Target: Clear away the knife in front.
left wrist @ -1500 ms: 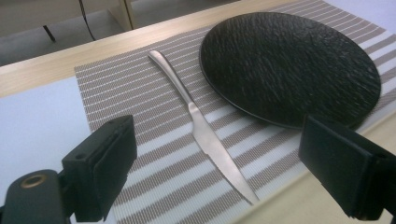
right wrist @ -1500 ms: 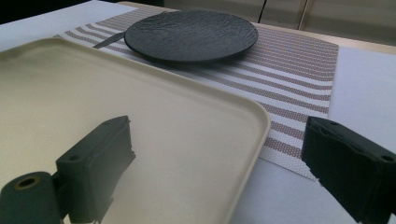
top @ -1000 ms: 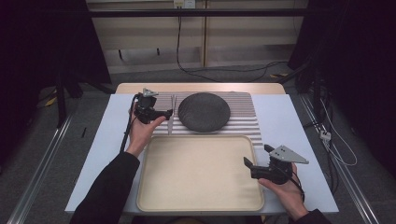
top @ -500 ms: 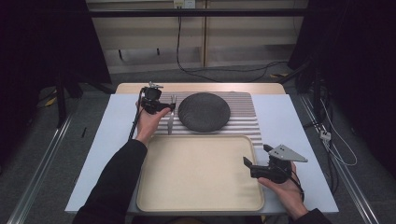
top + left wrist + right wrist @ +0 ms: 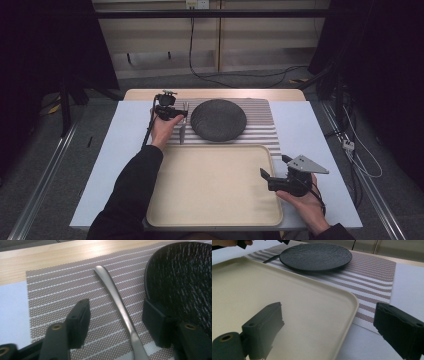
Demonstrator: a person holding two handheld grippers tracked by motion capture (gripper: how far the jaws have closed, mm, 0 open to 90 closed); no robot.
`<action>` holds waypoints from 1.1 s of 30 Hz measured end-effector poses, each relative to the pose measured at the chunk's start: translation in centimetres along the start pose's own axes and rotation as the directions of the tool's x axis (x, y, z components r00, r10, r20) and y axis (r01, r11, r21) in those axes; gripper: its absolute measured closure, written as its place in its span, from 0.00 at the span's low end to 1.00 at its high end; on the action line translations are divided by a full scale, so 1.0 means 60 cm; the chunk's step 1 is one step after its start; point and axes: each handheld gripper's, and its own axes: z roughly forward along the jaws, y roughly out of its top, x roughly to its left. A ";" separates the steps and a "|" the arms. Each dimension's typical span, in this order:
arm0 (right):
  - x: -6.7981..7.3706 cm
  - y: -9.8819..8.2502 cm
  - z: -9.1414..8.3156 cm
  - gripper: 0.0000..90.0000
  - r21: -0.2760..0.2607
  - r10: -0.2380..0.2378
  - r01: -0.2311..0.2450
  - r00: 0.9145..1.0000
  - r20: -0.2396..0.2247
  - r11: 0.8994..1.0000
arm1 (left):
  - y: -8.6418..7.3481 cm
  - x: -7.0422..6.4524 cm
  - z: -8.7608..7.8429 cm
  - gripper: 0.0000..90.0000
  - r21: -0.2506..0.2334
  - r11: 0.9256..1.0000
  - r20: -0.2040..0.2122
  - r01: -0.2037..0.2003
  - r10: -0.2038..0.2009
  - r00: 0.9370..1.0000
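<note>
The left gripper hangs over the striped placemat at the far left of the table, just left of the dark plate. In the left gripper view its jaws stand partly open, with the handle of a piece of metal cutlery lying on the mat between them; they have just been closing, yet neither pad touches the metal. The right pad sits against the plate's rim, though it is hard to say whether it really touches it. The cutlery's working end is cut off at the bottom of that view, and from above it is too small to read clearly, so it may be a fork.

Nearer the person lies a cream tray, bare, its far edge overlapping the placemat's near edge.

At the right, the right gripper is held low at the tray's right rim, jaws wide apart and gripping nothing; one jaw hangs over the tray, the other over the table beyond the rim. The right gripper view shows the plate and the cutlery's dark tip beside it.

Counted: two grippers, one plate, one piece of cutlery, one tray, one placemat.
</note>
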 end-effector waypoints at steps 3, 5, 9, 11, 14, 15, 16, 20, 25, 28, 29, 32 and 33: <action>0.000 0.000 -0.001 0.10 -0.002 0.000 0.000 1.000 0.002 1.000 | -0.002 -0.002 0.009 0.51 0.011 1.000 -0.005 -0.002 0.002 1.000; 0.000 0.000 -0.002 0.10 -0.002 0.000 0.000 1.000 0.002 1.000 | -0.003 -0.004 0.015 0.54 0.017 1.000 -0.003 -0.003 0.003 1.000; 0.000 0.000 -0.001 0.10 -0.001 0.000 0.000 1.000 0.000 1.000 | -0.005 -0.006 0.025 0.58 0.025 1.000 -0.009 -0.001 0.002 1.000; 0.000 0.000 -0.001 0.10 -0.001 0.000 0.000 1.000 0.000 1.000 | -0.005 -0.007 0.029 0.60 0.035 0.999 -0.007 -0.005 0.005 1.000; -0.001 0.000 -0.001 0.10 0.000 0.001 -0.001 1.000 0.000 1.000 | -0.003 -0.010 0.035 0.67 0.046 0.999 -0.015 -0.017 0.018 1.000; -0.001 0.000 -0.001 0.10 -0.001 0.000 0.000 1.000 -0.001 1.000 | -0.002 -0.012 0.036 0.69 0.047 0.999 -0.014 -0.018 0.019 1.000; 0.000 0.000 -0.001 0.10 -0.002 -0.001 0.001 1.000 -0.002 1.000 | -0.002 -0.014 0.037 0.70 0.047 0.999 -0.015 -0.024 0.025 1.000; -0.001 0.000 -0.001 0.10 -0.002 0.000 0.000 1.000 -0.001 1.000 | -0.001 -0.021 0.042 0.74 0.067 0.997 -0.023 -0.036 0.038 0.999; 0.000 0.000 -0.001 0.10 -0.001 -0.001 0.001 1.000 -0.003 1.000 | 0.001 -0.020 0.042 0.76 0.075 0.997 -0.015 -0.025 0.027 1.000; 0.000 0.000 -0.001 0.10 -0.001 -0.001 0.001 1.000 -0.002 1.000 | 0.004 -0.022 0.042 0.82 0.089 0.995 -0.013 -0.038 0.039 0.999; 0.000 0.000 -0.001 0.10 -0.001 -0.001 0.001 1.000 -0.002 1.000 | 0.005 -0.023 0.042 0.82 0.093 0.995 -0.014 -0.032 0.033 0.999; 0.000 0.000 -0.001 0.10 -0.001 -0.001 0.001 1.000 -0.003 1.000 | 0.008 -0.020 0.043 0.83 0.106 0.994 -0.003 -0.022 0.022 1.000; 0.000 0.000 -0.001 0.10 -0.001 -0.002 0.002 1.000 -0.003 1.000 | 0.010 -0.019 0.043 0.83 0.112 0.993 -0.002 -0.023 0.024 1.000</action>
